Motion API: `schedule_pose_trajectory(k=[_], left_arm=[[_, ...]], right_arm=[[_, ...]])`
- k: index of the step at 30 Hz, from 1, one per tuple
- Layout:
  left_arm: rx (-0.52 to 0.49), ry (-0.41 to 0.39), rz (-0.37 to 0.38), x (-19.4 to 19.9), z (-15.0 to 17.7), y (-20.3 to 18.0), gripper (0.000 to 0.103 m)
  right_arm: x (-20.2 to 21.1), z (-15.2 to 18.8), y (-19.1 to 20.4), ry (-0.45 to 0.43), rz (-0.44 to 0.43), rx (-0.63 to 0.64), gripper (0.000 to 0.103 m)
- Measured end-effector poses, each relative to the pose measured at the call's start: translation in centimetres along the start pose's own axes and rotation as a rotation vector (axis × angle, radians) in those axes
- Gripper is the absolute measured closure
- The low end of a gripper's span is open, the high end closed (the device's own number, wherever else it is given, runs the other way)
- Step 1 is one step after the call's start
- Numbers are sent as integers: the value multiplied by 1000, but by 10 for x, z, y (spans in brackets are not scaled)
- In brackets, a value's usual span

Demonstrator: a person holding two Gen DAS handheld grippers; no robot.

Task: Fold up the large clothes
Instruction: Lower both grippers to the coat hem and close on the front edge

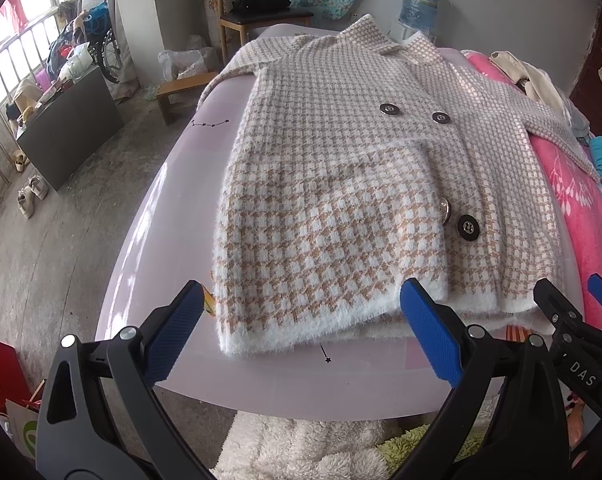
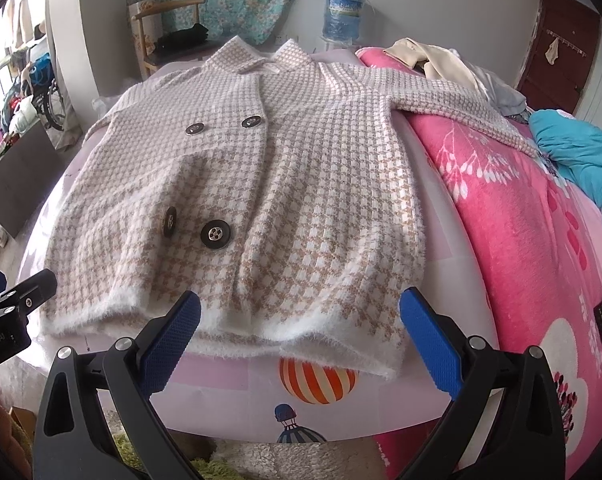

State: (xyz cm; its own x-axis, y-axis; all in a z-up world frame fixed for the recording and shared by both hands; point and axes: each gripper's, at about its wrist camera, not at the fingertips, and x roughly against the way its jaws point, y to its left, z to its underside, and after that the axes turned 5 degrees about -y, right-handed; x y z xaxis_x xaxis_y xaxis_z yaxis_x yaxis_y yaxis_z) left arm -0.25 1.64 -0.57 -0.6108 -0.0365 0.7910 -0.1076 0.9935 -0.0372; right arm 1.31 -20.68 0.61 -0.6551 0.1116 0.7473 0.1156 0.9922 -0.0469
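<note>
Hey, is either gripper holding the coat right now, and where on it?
No. The left gripper and right gripper are both open near the houndstooth coat hem, gripping nothing.

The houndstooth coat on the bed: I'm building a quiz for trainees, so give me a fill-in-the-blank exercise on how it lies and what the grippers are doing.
1. The houndstooth coat lies spread flat with ____ dark buttons showing.
2. Both the left gripper and the right gripper are ____, holding nothing.
3. The coat's outstretched sleeve lies across a ____ blanket.
4. Its white fuzzy ____ is the edge nearest the fingers.

Missing words: four; open; pink; hem
</note>
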Motion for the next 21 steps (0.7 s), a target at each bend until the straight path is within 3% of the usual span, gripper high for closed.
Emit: schedule_pose_trajectory(k=[9,14,17,21], left_arm=[[-20,-5,-1,-27,6,16,8],[-11,-52,97,-34,10,30,8],[-2,-37,171,-38,10,39,8],[-12,-29,184,-43,10,46,8]], right_arm=[[-15,8,-23,19,23,-19,6],[-25,12,-46,35,-9,-25,6],[-26,14,-64,33,-37,-40,6],[-28,17,-91,38,-79,-81,6]])
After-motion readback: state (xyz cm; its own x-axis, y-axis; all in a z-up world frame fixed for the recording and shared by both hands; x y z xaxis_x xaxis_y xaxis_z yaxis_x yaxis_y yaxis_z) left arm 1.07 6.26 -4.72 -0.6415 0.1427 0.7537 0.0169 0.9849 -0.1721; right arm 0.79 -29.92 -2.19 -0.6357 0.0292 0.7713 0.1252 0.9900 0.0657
